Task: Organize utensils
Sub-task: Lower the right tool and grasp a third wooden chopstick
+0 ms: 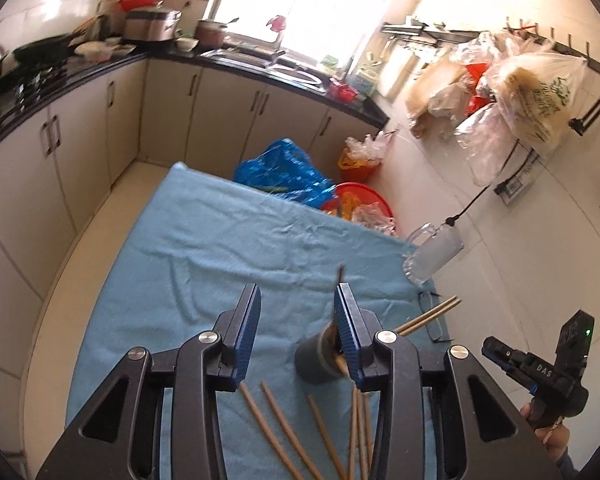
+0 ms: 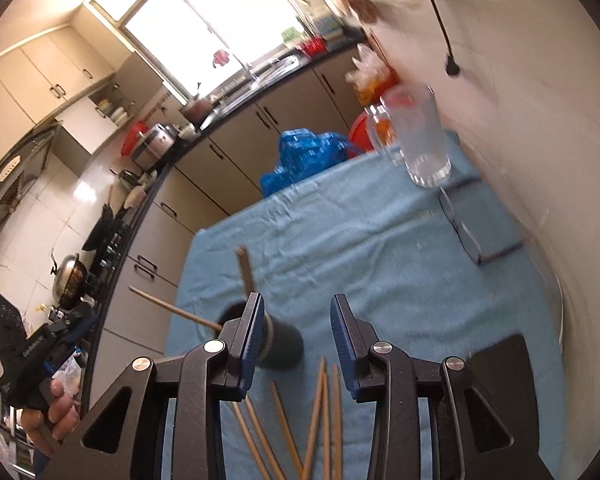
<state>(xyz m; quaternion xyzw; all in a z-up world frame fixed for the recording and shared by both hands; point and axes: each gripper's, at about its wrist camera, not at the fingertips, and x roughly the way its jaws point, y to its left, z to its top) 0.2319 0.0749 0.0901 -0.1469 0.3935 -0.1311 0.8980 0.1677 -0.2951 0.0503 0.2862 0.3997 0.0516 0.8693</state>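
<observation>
A dark grey cylindrical holder [image 1: 315, 360] stands on the blue cloth with a few wooden chopsticks [image 1: 428, 316] leaning out of it. It also shows in the right wrist view [image 2: 282, 346], with chopsticks [image 2: 244, 266] sticking out. Several loose chopsticks [image 1: 278, 430] lie on the cloth near me, also in the right wrist view [image 2: 320, 420]. My left gripper [image 1: 298, 300] is open and empty, the holder just behind its right finger. My right gripper [image 2: 298, 310] is open and empty, the holder behind its left finger.
A clear glass mug [image 1: 434, 254] stands at the table's far right by the wall, also in the right wrist view [image 2: 420, 136]. Eyeglasses [image 2: 460, 224] lie near it. A blue bag [image 1: 284, 172] and red basins [image 1: 360, 196] sit past the table. Kitchen counters [image 1: 100, 68] run behind.
</observation>
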